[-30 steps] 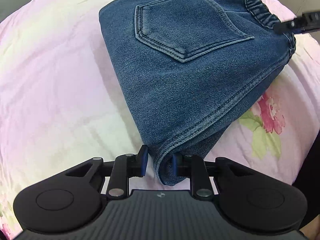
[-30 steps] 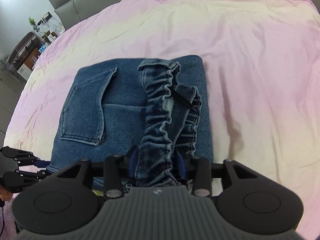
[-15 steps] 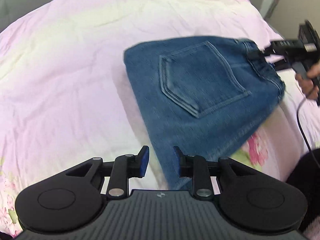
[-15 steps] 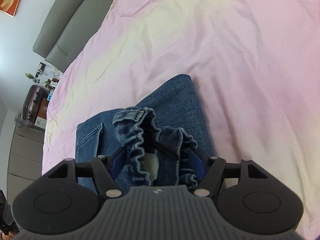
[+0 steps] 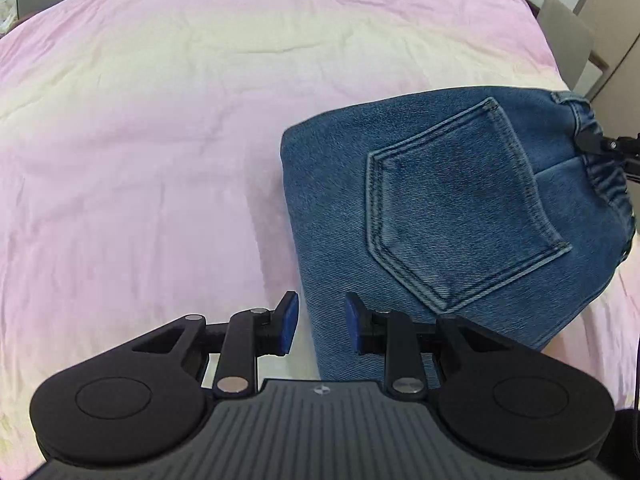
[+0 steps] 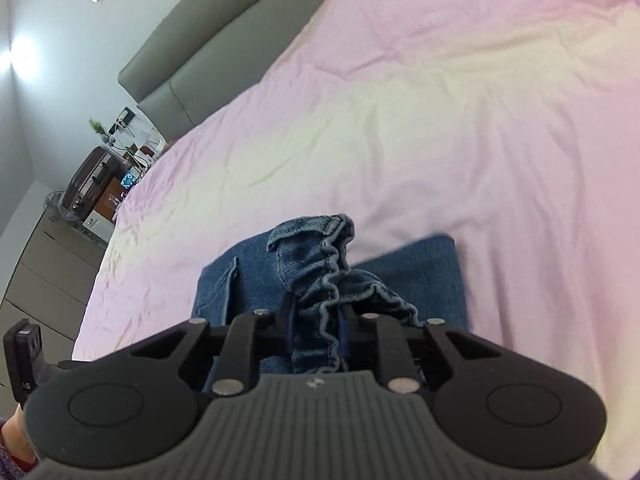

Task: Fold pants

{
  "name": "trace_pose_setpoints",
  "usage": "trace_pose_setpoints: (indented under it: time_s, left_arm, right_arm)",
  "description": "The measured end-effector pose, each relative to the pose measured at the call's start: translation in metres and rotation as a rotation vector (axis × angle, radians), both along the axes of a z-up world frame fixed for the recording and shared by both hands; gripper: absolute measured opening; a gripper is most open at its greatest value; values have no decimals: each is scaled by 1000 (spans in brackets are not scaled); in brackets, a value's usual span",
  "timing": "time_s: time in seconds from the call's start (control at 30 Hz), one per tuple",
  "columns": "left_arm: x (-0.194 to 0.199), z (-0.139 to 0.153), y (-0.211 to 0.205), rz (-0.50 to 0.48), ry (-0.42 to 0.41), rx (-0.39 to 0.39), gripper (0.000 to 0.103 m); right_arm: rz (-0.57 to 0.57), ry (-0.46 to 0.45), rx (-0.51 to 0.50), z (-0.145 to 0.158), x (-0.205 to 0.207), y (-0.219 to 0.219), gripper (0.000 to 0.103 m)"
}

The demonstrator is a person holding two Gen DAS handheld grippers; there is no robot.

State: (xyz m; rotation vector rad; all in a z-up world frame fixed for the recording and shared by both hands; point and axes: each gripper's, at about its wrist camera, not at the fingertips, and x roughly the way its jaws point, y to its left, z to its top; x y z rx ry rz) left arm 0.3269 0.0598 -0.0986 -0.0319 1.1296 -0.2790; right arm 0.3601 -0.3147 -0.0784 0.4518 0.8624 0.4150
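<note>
Your left gripper (image 5: pixel 318 322) has its jaws spread a little, and the folded edge of the pants (image 5: pixel 440 216) lies between the blue pads (image 5: pixel 289 322) without either pad pressing on it; the denim passes closer to the right-hand pad. Ahead of those jaws and off to their right the pants lie folded on the bed (image 5: pixel 160 140), the back pocket (image 5: pixel 452 208) facing up and the gathered waistband (image 5: pixel 600 176) at the far right edge.

Your right gripper (image 6: pixel 316 328) is closing its jaws on that waistband (image 6: pixel 320 280): the ruffled elastic stands bunched upright between the two fingers, pinched there, and it rises just beyond the tips. The rest of the folded denim (image 6: pixel 420 272) spreads flat to either side of the jaws on the pink sheet. In the left wrist view, the tips of the right gripper sit at the waistband at the frame's right edge.
</note>
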Motion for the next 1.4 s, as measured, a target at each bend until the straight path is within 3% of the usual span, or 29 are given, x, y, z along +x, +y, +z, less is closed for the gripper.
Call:
trace_pose_setpoints:
  time_s: [0.07,0.2,0.3,0.37,0.47,0.5,0.6,0.67,0.77,0.8,0.83,0.93,1.1,1.23,1.4]
  left_arm:
    - [3,2,-1,16,-14,-27,32]
    - [14,0,-8,41,-48,-70,31]
    - [28,-4,-15,64,-85,-69,29]
    - [37,-5,-19,91,-112,-74,28]
    - [48,-1,-20,106,-135,-81,28]
    - [50,2,-22,97,-155,-59,28]
    - [59,4,-30,53,-188,-4,28]
    - [65,0,-35,44,-200,21,26]
    - [74,-11,-39,38,-199,27,22]
    - [75,-15,-41,39,-195,24,19]
    - [75,-18,-40,38,-195,22,18]
    - [75,-32,-32,33,-170,5,18]
    - [84,-63,-25,74,-106,-3,17]
    - [76,-50,-24,122,-109,-5,16]
    - [18,-10,-28,136,-233,42,16]
  right_arm:
    - [-21,11,-8,-1,9,-13,15]
    - [-79,174,-15,-52,17,-29,15]
    - [-111,198,33,-71,19,-41,15]
    - [-94,213,-21,-78,24,-39,17]
    - [-49,187,-116,-65,27,-26,24]
    - [-19,165,-161,-56,25,-20,31]
    - [48,73,-319,-27,16,0,35]
    - [66,-38,-424,-10,7,14,35]
    - [36,-92,-426,1,12,25,34]
    - [54,-100,-405,0,14,28,28]
    - [70,-89,-414,-4,19,32,20]
    - [49,-14,-473,-29,30,34,11]
    - [67,-13,-566,-56,37,48,11]
    - [65,-13,-629,-57,38,62,12]
    - [43,-101,-590,-21,8,60,15]
